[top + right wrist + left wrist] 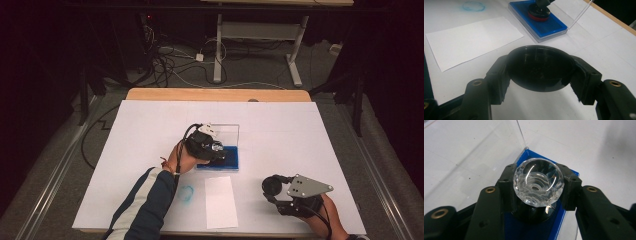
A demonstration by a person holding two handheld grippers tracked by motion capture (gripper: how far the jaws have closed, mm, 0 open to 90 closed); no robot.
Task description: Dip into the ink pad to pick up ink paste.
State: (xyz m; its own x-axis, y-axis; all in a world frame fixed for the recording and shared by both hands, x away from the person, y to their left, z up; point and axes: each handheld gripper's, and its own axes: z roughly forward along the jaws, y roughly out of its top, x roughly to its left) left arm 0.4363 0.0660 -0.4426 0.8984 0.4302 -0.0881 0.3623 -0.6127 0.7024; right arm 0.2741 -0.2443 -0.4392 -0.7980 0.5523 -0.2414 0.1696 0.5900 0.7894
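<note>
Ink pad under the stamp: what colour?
Blue ink pad, in a clear case; best in the right gripper view.

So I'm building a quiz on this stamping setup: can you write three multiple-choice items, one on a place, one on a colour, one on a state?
1. Where is the stamp with the clear faceted knob?
A. on the blue ink pad
B. on the paper slip
C. off the table

2. What colour is the round smudge beside the paper slip?
A. red
B. blue
C. green

3. What does the right gripper hold?
A. nothing
B. the paper slip
C. a round black cap

Key: 1 A, the left gripper presses the stamp onto the ink pad; 2 B, the ring mark is pale blue; 3 C, the jaws clamp the black cap.
</note>
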